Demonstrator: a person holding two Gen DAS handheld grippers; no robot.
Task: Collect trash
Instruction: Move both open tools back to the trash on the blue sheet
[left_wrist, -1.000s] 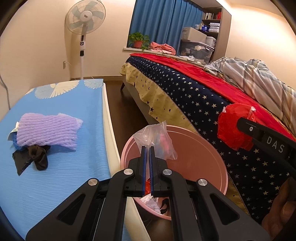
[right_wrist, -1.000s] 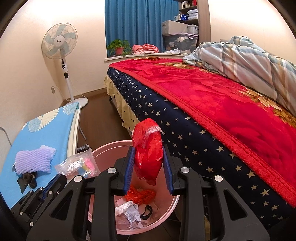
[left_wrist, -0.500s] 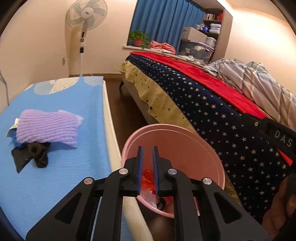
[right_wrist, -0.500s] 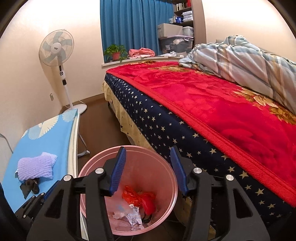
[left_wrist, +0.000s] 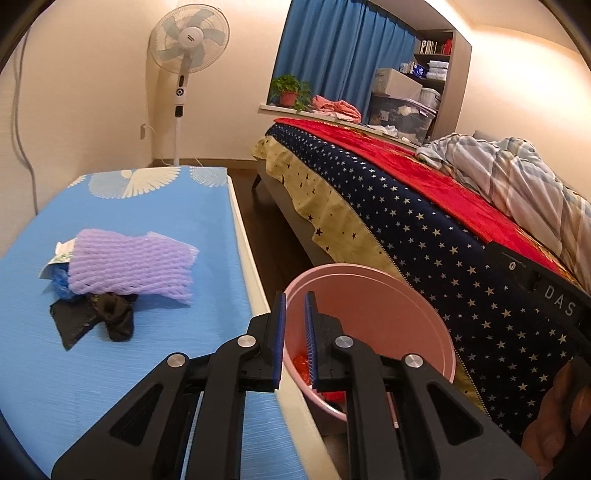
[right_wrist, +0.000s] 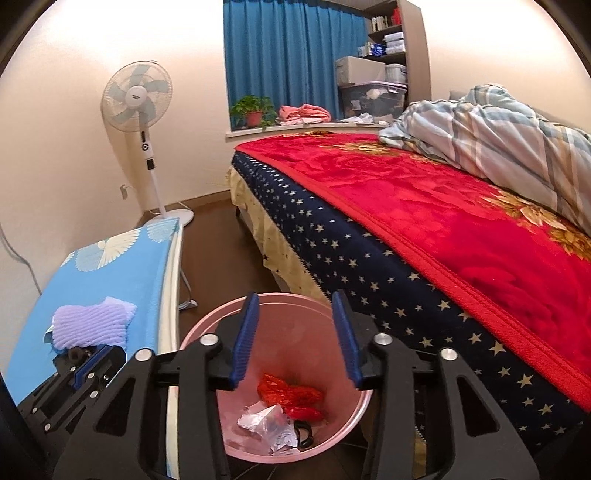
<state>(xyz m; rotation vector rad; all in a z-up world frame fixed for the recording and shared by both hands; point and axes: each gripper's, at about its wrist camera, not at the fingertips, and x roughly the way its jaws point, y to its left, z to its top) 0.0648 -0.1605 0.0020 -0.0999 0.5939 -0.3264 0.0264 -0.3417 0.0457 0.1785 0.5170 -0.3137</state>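
A pink trash bin (right_wrist: 236, 321) stands on the floor between the blue-covered table and the bed; it also shows in the left wrist view (left_wrist: 406, 295). Inside lie a red plastic bag (right_wrist: 288, 393) and crumpled clear and white wrappers (right_wrist: 269, 424). My right gripper (right_wrist: 295, 339) is open and empty above the bin. My left gripper (left_wrist: 294, 339) is slightly open and empty at the bin's left rim, by the table edge. On the table lie a purple foam net (left_wrist: 133, 264), a blue wrapper (left_wrist: 59, 280) and a black scrap (left_wrist: 96, 317).
The blue-covered table (left_wrist: 147, 206) is at the left, the bed with a red blanket (right_wrist: 443, 206) and a striped quilt (right_wrist: 498, 129) at the right. A standing fan (left_wrist: 184, 55) is by the far wall. A narrow strip of dark floor (right_wrist: 210, 236) runs between table and bed.
Both grippers opened and dropped their loads into the bin: the left let go of the clear bag, the right of the red bag. The left gripper moved left toward the table.
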